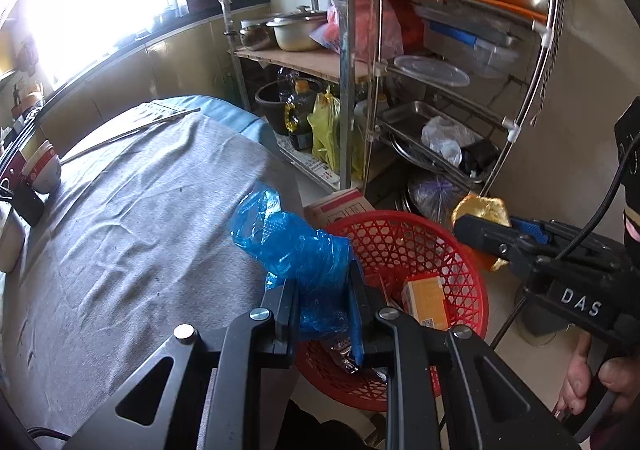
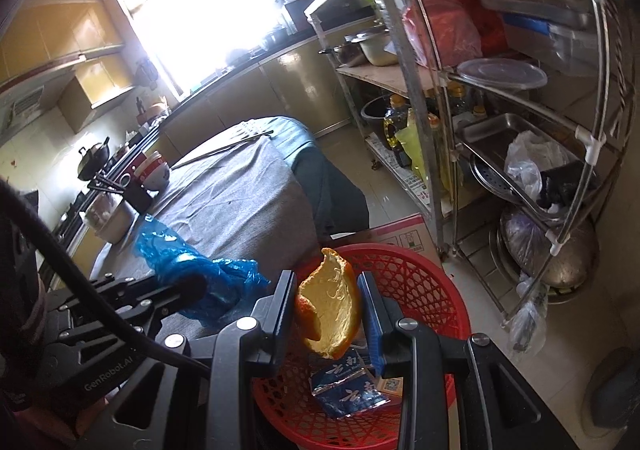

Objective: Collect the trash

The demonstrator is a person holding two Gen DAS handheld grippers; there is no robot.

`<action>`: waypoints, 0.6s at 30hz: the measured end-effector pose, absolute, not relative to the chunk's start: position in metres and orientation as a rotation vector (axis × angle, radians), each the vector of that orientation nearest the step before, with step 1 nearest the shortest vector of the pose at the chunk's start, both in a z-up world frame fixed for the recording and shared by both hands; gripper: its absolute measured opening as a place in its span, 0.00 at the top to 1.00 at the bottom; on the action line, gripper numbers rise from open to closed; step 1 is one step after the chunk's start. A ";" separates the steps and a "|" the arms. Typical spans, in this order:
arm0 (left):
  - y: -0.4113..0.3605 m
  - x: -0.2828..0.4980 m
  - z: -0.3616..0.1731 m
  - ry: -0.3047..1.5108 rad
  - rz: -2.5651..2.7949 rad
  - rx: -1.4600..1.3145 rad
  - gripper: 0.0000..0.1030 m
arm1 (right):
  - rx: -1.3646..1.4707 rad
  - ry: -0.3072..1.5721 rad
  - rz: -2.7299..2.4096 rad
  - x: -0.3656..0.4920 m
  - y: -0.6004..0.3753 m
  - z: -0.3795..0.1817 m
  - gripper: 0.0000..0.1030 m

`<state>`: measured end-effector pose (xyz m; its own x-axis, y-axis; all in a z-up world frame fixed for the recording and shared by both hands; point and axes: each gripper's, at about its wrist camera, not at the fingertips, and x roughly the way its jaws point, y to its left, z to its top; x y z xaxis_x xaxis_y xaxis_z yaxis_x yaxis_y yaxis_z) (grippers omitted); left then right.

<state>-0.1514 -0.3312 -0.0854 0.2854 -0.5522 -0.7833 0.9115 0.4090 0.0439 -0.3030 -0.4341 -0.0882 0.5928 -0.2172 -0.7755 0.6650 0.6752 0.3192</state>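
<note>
A: Left gripper (image 1: 324, 290) status?

B: We see it clenched on the blue bag (image 1: 292, 246). Crumpled plastic, pinched between both fingers. Most of the bag sticks out forward past the fingertips, over the table's (image 1: 140, 210) near edge, right at the red basket (image 1: 404, 242) rim.

A: Right gripper (image 2: 326, 310)?

B: Grasping an orange peel (image 2: 332, 306). Peel stands between the fingers, pale inner side facing the camera, orange rind at the edges. We have it hanging above the basket's interior.

A: Where's the basket?

B: On the floor, just beside the table's near corner, a cardboard box (image 2: 404, 236) touching its far side. Metal rack (image 2: 520, 110) stands beyond that.

A: Anything in the basket already?

B: Yes. A blue foil packet (image 2: 348, 386) lies at the bottom in the right wrist view; a yellow-orange carton (image 1: 428, 300) sits against the wall in the left wrist view.

A: Table itself?

B: Grey cloth over it. Bowls (image 2: 154, 170) stacked at the far left edge, a long thin stick (image 2: 236, 144) lying near the far end. We can't tell what the stick is.

A: Both grippers close together?

B: Side by side; each shows in the other's view.
</note>
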 end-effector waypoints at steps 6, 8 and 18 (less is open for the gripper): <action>-0.343 -0.158 -0.094 0.780 -1.055 0.593 0.75 | 0.725 0.777 -0.535 -0.314 -0.444 -0.103 0.65; -0.345 -0.158 -0.096 0.784 -1.062 0.604 0.61 | 0.755 0.781 -0.526 -0.314 -0.446 -0.107 0.62; -0.316 -0.151 -0.070 0.684 -1.025 0.583 0.36 | 0.809 0.740 -0.522 -0.313 -0.448 -0.099 0.33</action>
